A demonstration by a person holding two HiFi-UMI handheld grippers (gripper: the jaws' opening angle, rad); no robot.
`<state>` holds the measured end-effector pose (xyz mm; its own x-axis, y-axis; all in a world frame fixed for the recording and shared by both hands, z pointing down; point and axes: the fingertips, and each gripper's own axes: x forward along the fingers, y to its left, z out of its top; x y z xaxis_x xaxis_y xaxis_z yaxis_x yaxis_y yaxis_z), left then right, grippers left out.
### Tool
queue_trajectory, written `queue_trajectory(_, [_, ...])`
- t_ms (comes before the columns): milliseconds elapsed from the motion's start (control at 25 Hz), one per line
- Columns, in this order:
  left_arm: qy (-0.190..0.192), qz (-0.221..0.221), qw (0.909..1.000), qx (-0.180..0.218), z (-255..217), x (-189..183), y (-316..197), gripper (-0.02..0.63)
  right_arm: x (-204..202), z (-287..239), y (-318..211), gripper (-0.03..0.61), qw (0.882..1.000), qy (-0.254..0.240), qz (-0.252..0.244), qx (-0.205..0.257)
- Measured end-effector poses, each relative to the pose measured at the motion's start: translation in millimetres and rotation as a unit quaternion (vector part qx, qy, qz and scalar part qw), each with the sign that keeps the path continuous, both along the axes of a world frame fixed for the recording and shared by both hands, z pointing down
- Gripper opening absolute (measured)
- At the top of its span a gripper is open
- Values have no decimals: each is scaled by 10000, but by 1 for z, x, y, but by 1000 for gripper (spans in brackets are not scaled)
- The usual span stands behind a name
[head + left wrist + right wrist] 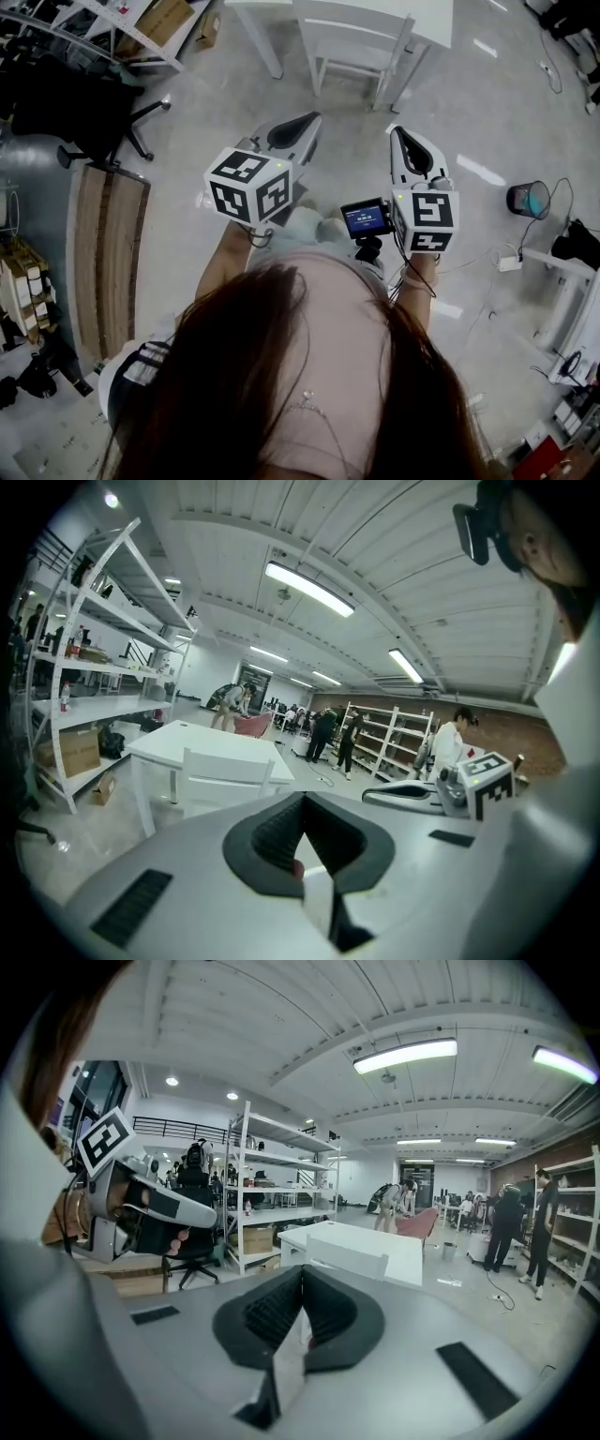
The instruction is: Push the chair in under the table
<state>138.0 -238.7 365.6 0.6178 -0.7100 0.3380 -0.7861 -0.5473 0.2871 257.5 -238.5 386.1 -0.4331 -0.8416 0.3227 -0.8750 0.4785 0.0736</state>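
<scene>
- Both grippers held out in front of the person, side by side, tilted slightly down, pointing twd the chair.
- Left gripper [309, 120]: jaws together, nothing betw. them. Right gripper [397, 133]: same, closed & empty.
- Gripper shells smooth grey plastic; pads black, ribbed; marker cubes b/w squares.
- Chair [353, 45]: white, slatted back, straight legs; stands at near edge of white table [433, 21], well apart from both grippers.
- Floor pale, glossy concrete. Long wooden board [107, 255] to the left, black office chair [92, 111] beyond it.
- Teal bin [531, 199] on floor at right; contents can't tell.
- Cardboard box [71, 752] on low shelf of white rack [103, 630].
</scene>
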Motion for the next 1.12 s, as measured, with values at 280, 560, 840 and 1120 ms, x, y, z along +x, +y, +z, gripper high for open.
queue_trajectory(280, [138, 243, 9996, 35, -4, -13, 1, 8, -19, -8, -3, 21, 9998, -51, 182, 115])
queue_trajectory(560, [472, 561, 9973, -79, -12, -40, -7, 8, -42, -21, -8, 21, 9986, -58, 486, 216])
queue_trajectory(840, [460, 709, 9964, -12, -8, -50, -23, 8, -49, -24, -11, 21, 9973, 112, 710, 150])
queue_trajectory(1120, [720, 929, 9930, -126, -6, -51, -29, 8, -50, -25, -18, 21, 9963, 195, 826, 148])
